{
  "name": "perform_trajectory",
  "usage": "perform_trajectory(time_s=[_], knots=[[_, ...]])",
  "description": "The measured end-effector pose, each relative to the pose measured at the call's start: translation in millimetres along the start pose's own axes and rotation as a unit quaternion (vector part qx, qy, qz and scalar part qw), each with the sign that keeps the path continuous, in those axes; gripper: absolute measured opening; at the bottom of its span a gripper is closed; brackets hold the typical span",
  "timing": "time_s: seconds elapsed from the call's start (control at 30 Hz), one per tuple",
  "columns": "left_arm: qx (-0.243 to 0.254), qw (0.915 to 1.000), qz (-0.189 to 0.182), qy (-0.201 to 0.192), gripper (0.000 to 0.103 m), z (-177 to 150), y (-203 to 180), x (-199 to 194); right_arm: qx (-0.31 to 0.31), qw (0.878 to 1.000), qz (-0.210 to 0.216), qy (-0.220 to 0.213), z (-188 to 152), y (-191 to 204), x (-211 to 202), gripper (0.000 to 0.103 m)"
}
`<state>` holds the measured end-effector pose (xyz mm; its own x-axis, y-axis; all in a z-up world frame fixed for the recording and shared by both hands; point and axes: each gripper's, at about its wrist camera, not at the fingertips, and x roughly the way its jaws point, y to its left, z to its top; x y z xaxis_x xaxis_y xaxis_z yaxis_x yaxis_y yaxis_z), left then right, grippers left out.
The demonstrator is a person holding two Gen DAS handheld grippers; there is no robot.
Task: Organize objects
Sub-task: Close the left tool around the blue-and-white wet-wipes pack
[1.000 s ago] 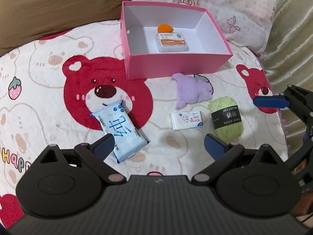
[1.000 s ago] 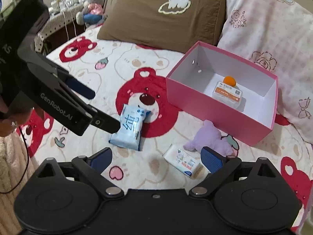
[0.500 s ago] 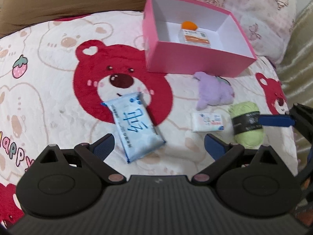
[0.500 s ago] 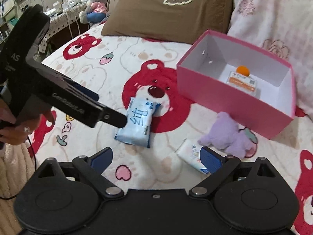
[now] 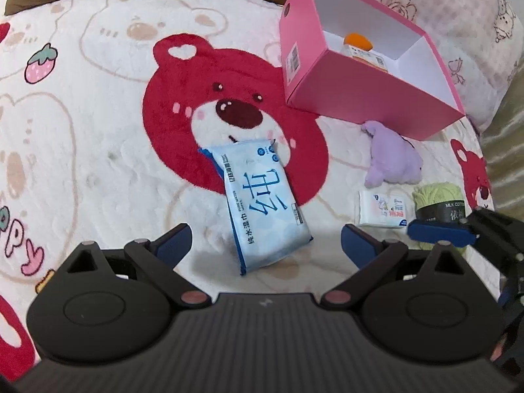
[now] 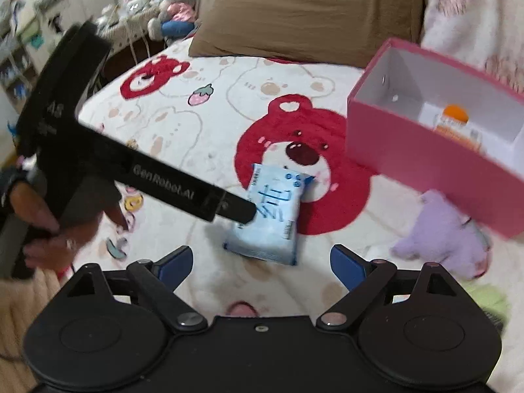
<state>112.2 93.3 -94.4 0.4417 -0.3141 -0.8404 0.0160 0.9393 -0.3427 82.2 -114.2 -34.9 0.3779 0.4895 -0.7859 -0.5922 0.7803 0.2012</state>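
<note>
The left gripper point(image 5: 265, 245) sits low at the bottom centre of its own view, fingers spread wide and holding nothing, with the wipes pack point(image 5: 262, 203) lying on the blanket point(image 5: 98, 131) between and just ahead of the tips. In the right wrist view that same tool reaches in from the left edge as a long black arm, its tip over the near left part of the pack point(image 6: 271, 216), and a hand point(image 6: 49, 229) clasps its handle at the far left. Whether the tip touches the pack cannot be told.

The right gripper point(image 6: 258, 262) is also wide open and empty, low in its frame, with the pack just beyond its tips. One of its blue fingers point(image 5: 439, 231) shows at the right edge of the left view, in front of the yarn point(image 5: 439, 196).

The pink box point(image 5: 370, 91) stands at upper right, open-topped, with a small container point(image 5: 363, 52) inside. Below it lie the purple toy point(image 5: 389, 160), a small tissue pack point(image 5: 383, 209) and the yarn, close together. Bare blanket spreads wide left of the wipes; a brown pillow point(image 6: 308, 13) borders the far edge.
</note>
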Motion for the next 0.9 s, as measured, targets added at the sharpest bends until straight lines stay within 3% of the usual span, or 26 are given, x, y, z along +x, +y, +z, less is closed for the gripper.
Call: perform_trajectory(time_s=[0.43,0.63,0.8,0.9], knots=[[0.004,0.9991,-0.019,-0.037,0.094,-12.6,11.3,16.7,-0.049,0.998,-0.033,-0.02,-12.4,19.2,46.5,0.09],[-0.01,0.9989,-0.033,-0.031,0.09,-12.8,17.3,30.9,-0.063,0.997,-0.034,-0.019,-16.3,22.6,67.1,0.087],[-0.022,0.9979,-0.05,-0.033,0.064,-15.2,24.4,40.3,-0.07,0.997,-0.035,-0.026,-16.3,23.0,78.5,0.086],[-0.017,0.9977,-0.05,-0.042,0.058,-16.8,24.6,42.6,-0.059,0.997,-0.033,-0.029,-16.7,18.2,83.9,0.086]])
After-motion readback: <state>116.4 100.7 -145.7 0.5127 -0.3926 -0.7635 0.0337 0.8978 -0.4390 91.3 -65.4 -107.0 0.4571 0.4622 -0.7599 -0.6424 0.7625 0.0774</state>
